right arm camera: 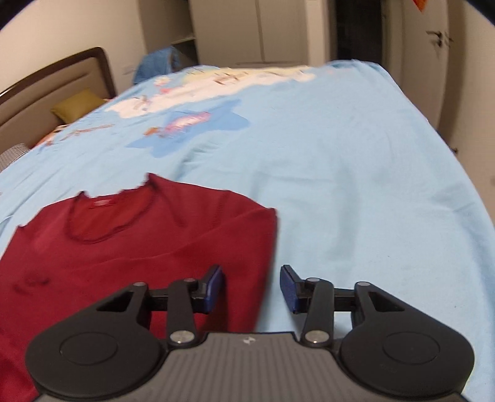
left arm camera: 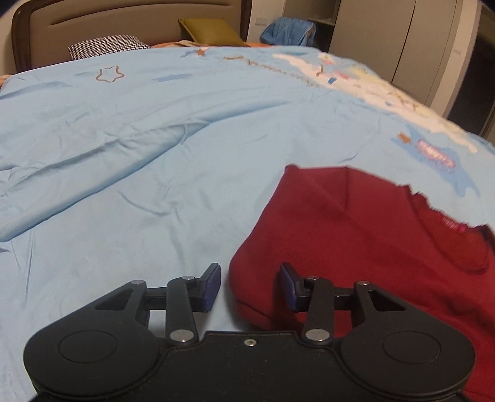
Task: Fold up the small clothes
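Both grippers hang spread apart with nothing in them — left gripper [left arm camera: 250, 286] over the red top's [left arm camera: 355, 235] left edge, right gripper [right arm camera: 252, 287] over its right edge. The top lies flat on the blue bedspread [left arm camera: 154, 139], neckline toward 12 o'clock. Farther back, an olive pillow [left arm camera: 213, 31] against the headboard [left arm camera: 123, 21].

A: Any writing legible on the dark red knit top [right arm camera: 139, 247]?

B: Only a small pink neck label [right arm camera: 100, 203] just inside its collar, too blurred to read.

A: Elsewhere?

B: Nothing readable.
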A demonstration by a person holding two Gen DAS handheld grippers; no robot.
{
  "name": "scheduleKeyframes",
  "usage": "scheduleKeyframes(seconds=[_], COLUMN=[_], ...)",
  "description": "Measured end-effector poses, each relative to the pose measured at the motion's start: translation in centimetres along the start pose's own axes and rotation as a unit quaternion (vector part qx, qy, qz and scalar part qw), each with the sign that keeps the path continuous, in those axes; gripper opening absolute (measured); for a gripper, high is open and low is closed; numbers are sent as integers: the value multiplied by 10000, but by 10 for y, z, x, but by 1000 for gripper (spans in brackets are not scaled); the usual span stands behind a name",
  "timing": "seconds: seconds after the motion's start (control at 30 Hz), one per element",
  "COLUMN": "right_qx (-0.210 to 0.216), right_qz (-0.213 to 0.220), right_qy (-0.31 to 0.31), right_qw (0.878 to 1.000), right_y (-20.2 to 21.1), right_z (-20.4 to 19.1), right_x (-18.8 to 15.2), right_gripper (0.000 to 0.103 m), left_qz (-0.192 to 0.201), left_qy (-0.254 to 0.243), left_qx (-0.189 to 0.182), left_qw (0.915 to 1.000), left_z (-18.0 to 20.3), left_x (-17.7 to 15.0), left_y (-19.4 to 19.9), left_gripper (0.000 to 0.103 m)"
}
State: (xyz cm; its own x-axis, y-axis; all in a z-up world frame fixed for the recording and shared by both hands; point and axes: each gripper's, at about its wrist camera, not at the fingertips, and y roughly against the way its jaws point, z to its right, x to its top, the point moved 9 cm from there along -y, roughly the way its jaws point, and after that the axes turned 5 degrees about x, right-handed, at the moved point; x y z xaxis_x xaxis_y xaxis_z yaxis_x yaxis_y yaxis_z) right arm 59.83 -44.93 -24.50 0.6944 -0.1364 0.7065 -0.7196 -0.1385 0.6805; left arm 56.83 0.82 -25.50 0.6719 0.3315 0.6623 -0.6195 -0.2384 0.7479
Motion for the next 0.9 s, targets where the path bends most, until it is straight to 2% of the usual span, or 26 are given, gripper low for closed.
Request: scheduleKeyframes(seconds=[0.1, 0.2, 0.27, 0.33, 0.37, 0.43, 0.5, 0.6, 0.67, 0.77, 0.83, 0.9], right_qx=[-89, -217, -146, -38, 32, 231, 487, 628, 733, 884, 879, 844], right_qz=[-116, -87, -58, 15, 66, 63, -26, -113, -276, -641, -822, -950], right_qy=[65, 415, 384, 370, 412, 467, 495, 732, 800, 541, 462, 381], right_qw=[9999, 9989, 9991, 9993, 9991, 9986, 9976, 9953, 9937, 9925, 9917, 9912], right_y=[-12, -12, -2, 16, 29, 55, 82, 124, 151, 176, 187, 195], right_z=[8, 3, 0, -5, -10, -19, -30, -46, -58, -68, -72, -75], right_x=[-1, -6, -9, -16, -22, -39, -63, -100, -128, -164, -184, -200], right_gripper=[29, 30, 33, 44, 53, 61, 74, 84, 84, 84, 80, 71], left_qz=[9, 28, 76, 149, 193, 278, 256, 175, 5, -411, -664, -915], left_qy=[-131, -167, -117, -74, -67, -85, -109, -211, -281, -317, -391, -531], left_qx=[135, 71, -58, -180, -231, -380, -490, -659, -756, -963, -1173, -1374], left_qw=[9998, 9998, 9999, 9997, 9995, 9989, 9984, 9974, 9967, 9940, 9901, 9848], left_z=[-3, -7, -12, -19, -24, -33, -45, -64, -79, -97, -101, -103], left_x=[-3, 0, 1, -1, -4, -13, -26, -52, -73, -108, -129, -150], left_y=[-6, 1, 11, 26, 34, 52, 69, 95, 109, 125, 135, 143], left_gripper=[42, 43, 54, 66, 71, 75, 79, 86, 87, 84, 79, 77])
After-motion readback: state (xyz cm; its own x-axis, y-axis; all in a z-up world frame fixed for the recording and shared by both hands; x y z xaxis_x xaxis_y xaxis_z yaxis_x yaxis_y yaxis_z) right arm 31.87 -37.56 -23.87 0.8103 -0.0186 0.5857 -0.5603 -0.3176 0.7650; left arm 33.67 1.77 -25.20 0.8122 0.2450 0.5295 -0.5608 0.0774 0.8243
